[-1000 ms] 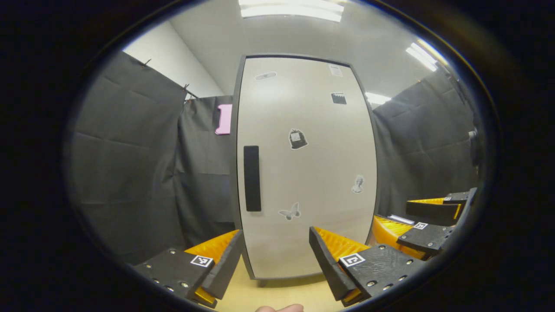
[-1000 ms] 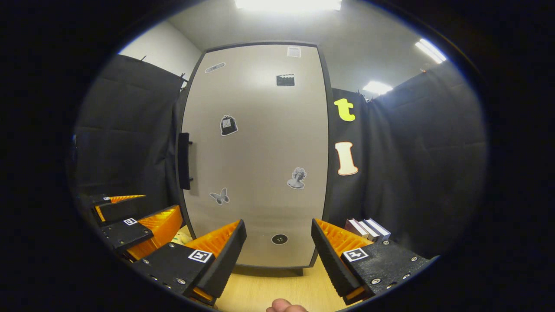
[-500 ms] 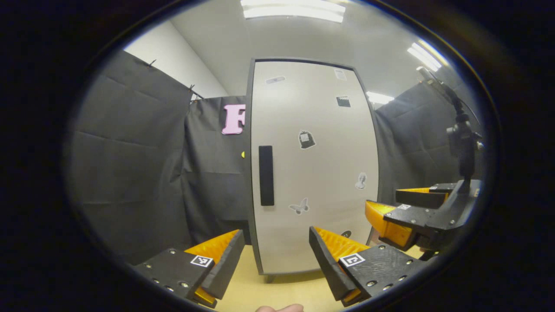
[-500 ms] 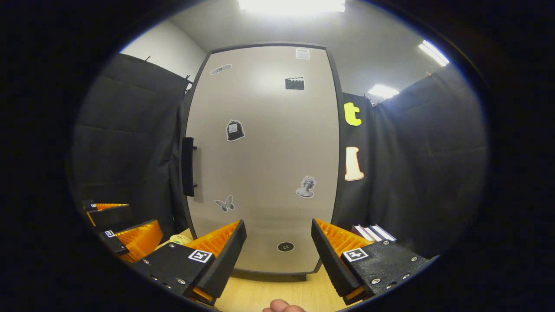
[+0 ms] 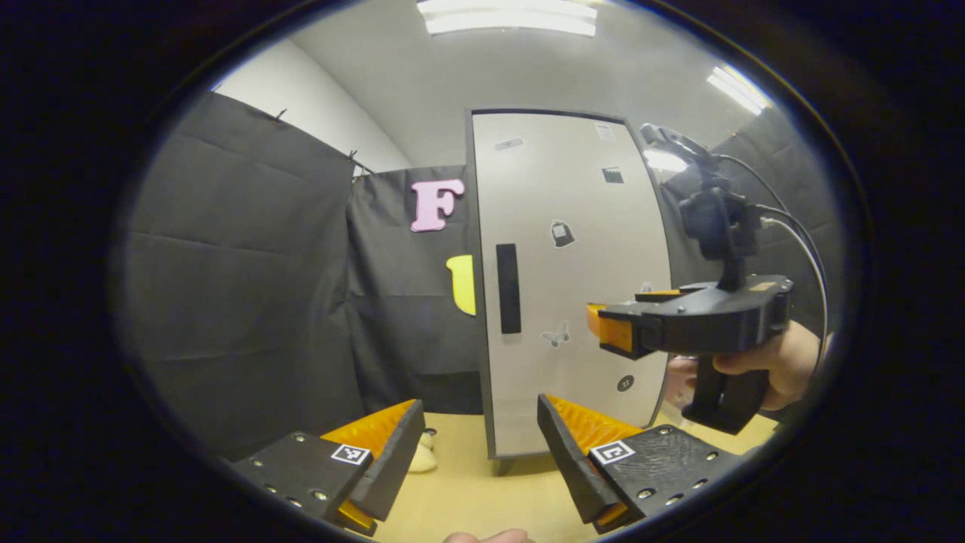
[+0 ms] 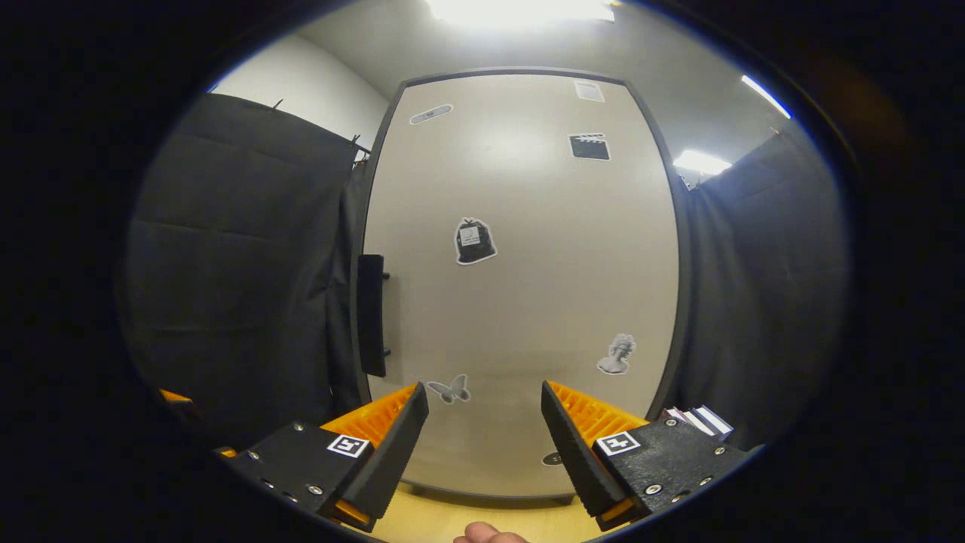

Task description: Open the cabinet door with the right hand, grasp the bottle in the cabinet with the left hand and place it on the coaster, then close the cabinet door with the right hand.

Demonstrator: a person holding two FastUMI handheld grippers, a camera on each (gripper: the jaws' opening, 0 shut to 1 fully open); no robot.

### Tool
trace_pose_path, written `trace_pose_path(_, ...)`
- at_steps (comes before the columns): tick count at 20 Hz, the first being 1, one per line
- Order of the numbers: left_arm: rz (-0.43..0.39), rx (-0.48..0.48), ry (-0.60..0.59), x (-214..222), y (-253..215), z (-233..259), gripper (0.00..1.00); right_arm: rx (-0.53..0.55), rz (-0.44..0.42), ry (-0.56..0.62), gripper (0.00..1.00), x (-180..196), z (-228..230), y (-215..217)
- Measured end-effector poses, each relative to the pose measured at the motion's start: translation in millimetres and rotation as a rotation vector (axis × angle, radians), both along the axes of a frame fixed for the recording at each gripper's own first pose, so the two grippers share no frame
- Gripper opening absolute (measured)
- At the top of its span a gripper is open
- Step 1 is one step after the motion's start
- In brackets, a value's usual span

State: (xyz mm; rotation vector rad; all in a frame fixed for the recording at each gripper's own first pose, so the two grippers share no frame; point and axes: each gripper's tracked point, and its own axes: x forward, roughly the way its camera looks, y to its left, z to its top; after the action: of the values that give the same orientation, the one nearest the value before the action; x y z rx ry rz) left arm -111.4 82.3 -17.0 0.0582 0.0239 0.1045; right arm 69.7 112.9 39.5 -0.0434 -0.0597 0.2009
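Cabinet door point(image 6: 520, 286), pale grey with stickers and a black vertical handle point(image 6: 371, 315), stands closed; right gripper point(image 6: 482, 437) spread near it, left gripper point(image 5: 476, 445) spread too.

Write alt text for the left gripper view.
A closed cabinet door with a vertical handle stands ahead; the right gripper, held by a hand, reaches toward it while the left gripper waits open below.

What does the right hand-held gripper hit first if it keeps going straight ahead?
Probably the closed cabinet door: the right hand-held gripper faces its lower panel, to the right of the handle. The gap is hard to judge.
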Motion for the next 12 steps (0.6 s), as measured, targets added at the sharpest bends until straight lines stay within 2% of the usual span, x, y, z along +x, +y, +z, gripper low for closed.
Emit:
trace_pose_path(8, 0.175, 0.019, 0.075, -68.6, 61.8, -23.8, 0.9, 0.001, 0.105, 0.003, 0.94, 36.5, 14.6, 95.6)
trace_pose_path(12, 0.264, 0.024, 0.097, -96.3, 93.7, -26.4, 0.88, -0.021, 0.103, 0.004, 0.95, 56.6, 16.9, 117.4)
